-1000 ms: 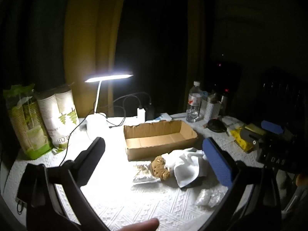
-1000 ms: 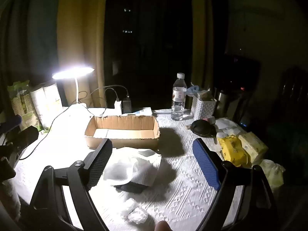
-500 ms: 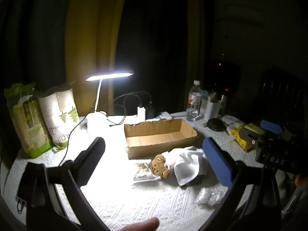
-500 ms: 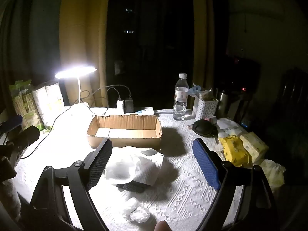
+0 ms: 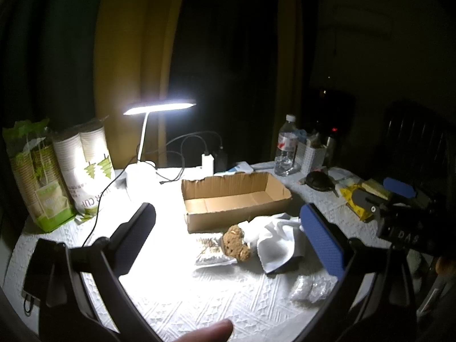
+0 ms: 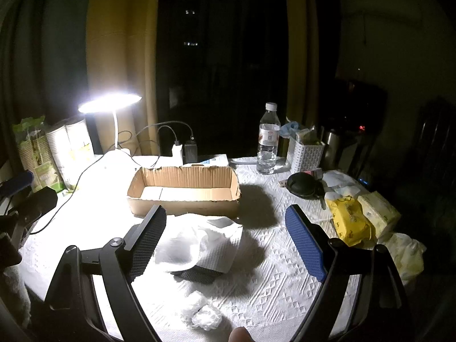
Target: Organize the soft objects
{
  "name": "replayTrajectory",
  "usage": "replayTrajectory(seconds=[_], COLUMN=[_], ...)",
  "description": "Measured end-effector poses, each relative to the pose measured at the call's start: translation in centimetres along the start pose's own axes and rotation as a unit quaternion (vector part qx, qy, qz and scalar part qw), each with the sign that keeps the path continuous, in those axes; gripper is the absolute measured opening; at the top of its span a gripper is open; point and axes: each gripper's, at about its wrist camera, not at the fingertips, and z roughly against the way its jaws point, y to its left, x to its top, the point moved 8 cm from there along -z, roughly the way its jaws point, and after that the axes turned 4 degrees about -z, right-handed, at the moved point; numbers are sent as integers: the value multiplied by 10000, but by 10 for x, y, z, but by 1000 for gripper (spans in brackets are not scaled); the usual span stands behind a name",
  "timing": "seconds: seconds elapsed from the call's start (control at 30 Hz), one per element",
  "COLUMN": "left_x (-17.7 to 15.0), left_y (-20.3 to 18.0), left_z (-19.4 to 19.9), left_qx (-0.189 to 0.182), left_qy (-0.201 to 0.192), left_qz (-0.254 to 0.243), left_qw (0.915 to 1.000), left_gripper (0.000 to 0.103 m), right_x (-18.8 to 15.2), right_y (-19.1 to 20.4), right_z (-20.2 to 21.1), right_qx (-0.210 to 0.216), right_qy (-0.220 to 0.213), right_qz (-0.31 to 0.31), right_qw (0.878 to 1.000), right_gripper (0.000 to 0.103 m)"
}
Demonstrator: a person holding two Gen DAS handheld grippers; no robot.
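Note:
An empty cardboard box (image 5: 236,201) (image 6: 183,189) sits mid-table. In front of it lie a white cloth (image 5: 278,238) (image 6: 199,242) over a dark object (image 6: 198,274), a small brown plush toy (image 5: 235,243), a clear packet (image 5: 211,252) and a crumpled clear plastic bag (image 5: 309,286) (image 6: 202,312). My left gripper (image 5: 228,236) is open and empty, above the table short of the plush toy. My right gripper (image 6: 225,239) is open and empty, above the table with the cloth between its fingers in view. The right gripper's body also shows in the left wrist view (image 5: 404,211).
A lit desk lamp (image 5: 159,107) (image 6: 109,102) with cables stands at the back left beside sleeves of paper cups (image 5: 82,165). A water bottle (image 6: 268,142), a white basket (image 6: 305,154), a black pouch (image 6: 302,185) and yellow tissue packs (image 6: 349,219) crowd the right side.
Both grippers drifted slightly; the views shifted a little. The jaws stayed open and nothing on the table moved.

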Motion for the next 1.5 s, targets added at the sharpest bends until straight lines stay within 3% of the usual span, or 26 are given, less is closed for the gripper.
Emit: replayTrajectory(seconds=[1.5], left_x=[-1], left_y=[2], left_z=[15], left_qx=[-122], left_qy=[-63], left_qz=[145], left_qw=[9998], left_gripper=[102], right_x=[-5], right_y=[8], right_z=[8], right_qx=[30], right_qy=[9], right_qz=[48], right_qw=[10000], right_gripper=[88])
